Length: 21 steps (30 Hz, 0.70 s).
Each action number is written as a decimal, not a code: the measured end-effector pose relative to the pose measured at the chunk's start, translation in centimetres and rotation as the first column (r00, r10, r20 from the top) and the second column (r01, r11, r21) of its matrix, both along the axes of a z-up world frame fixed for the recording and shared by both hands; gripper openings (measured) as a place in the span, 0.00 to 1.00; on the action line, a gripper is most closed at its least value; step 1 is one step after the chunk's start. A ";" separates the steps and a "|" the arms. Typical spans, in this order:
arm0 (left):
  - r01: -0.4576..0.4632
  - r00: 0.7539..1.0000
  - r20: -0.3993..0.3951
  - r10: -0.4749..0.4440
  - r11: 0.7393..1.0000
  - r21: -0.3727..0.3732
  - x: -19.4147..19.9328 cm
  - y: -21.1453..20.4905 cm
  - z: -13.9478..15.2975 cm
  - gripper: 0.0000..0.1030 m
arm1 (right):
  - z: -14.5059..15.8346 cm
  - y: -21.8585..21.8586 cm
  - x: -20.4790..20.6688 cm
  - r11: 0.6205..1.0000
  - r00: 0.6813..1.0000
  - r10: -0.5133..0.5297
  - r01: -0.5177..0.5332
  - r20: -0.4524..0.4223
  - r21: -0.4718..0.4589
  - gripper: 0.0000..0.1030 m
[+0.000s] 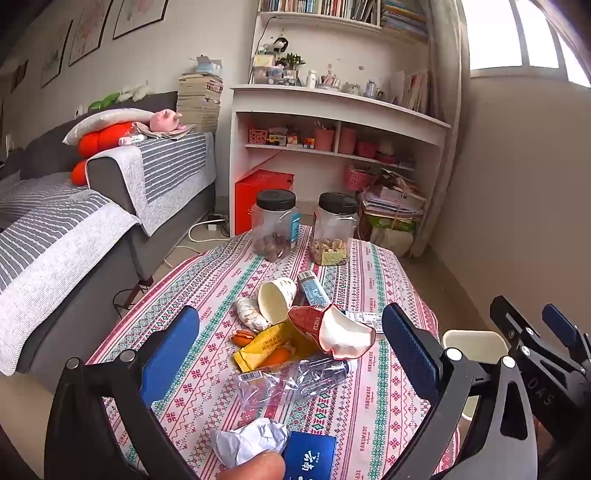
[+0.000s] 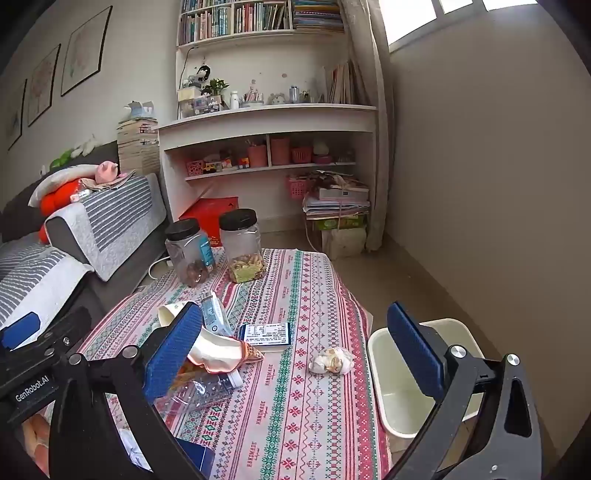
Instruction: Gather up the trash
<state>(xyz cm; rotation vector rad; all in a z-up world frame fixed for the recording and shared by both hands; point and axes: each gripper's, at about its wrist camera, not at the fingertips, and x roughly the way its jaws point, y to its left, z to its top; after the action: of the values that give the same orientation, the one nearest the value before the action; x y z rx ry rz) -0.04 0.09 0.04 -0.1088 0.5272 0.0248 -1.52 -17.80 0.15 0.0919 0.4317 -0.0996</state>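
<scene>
Ahead of the claw stands a white bookshelf (image 2: 266,122) against a pale wall (image 2: 480,166). Left of the claw a grey sofa (image 1: 110,221) carries striped covers under framed pictures (image 1: 88,33). Daylight enters a window (image 1: 517,33) up right.

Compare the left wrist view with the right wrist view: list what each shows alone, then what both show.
Only the left wrist view shows the yellow snack wrapper, the crumpled white paper ball and a fingertip at the bottom edge. Only the right wrist view shows the small clear bag of shells lying alone near the cream plastic bin, and the inside of that bin. Both show two black-lidded clear jars, the crushed clear plastic bottle and the patterned tablecloth.
</scene>
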 end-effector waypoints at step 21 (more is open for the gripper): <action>-0.019 1.000 -0.022 0.019 1.000 0.002 -0.2 1.0 0.1 0.93 | -0.4 0.5 0.5 1.000 1.000 0.006 -0.006 -0.015 -0.011 0.93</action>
<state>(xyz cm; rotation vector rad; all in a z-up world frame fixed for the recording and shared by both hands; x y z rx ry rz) -0.23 1.06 0.10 -0.1114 0.5483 0.0449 -1.04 -17.34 -0.28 0.0791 0.4460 -0.0972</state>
